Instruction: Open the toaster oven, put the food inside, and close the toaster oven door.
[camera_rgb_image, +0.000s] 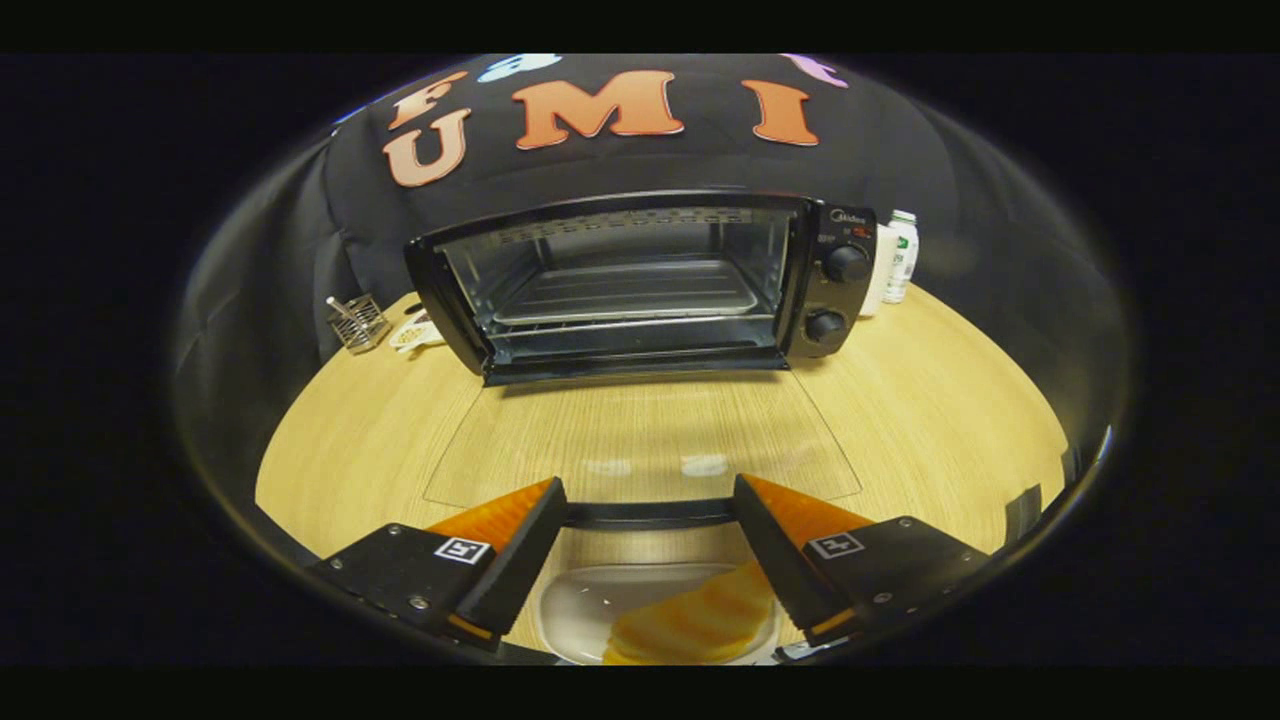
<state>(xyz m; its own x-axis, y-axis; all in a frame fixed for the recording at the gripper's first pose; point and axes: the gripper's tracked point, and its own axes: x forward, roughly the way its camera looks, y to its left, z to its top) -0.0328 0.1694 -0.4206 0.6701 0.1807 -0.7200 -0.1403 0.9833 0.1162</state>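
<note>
The toaster oven (640, 285) is sitting in the upper middle of the frame with its door (640, 450) already dropped wide open — the glass panel is lying flat toward the camera, the wood grain of the counter (950, 410) showing straight through it. The door's dark handle bar (648, 513) is running across low in the frame, right between the fingertips. Inside the oven a wire rack (625, 290) is catching the light, and two round knobs (835, 293) are stacked on the panel at its right.

The gripper (648, 505) is hanging low at the bottom centre, jaws spread wide and released, gripping nothing — the handle bar is spanning the gap between them. Below them, at the very bottom of the frame, the food (695, 625), a pale yellow ridged piece, is lying on a white plate (575, 610), outside the oven.

Over at the left middle, a small wire basket (357, 322) is standing on the counter beside the oven, and at the right a white bottle (900, 255) is standing just behind the oven's corner.
</note>
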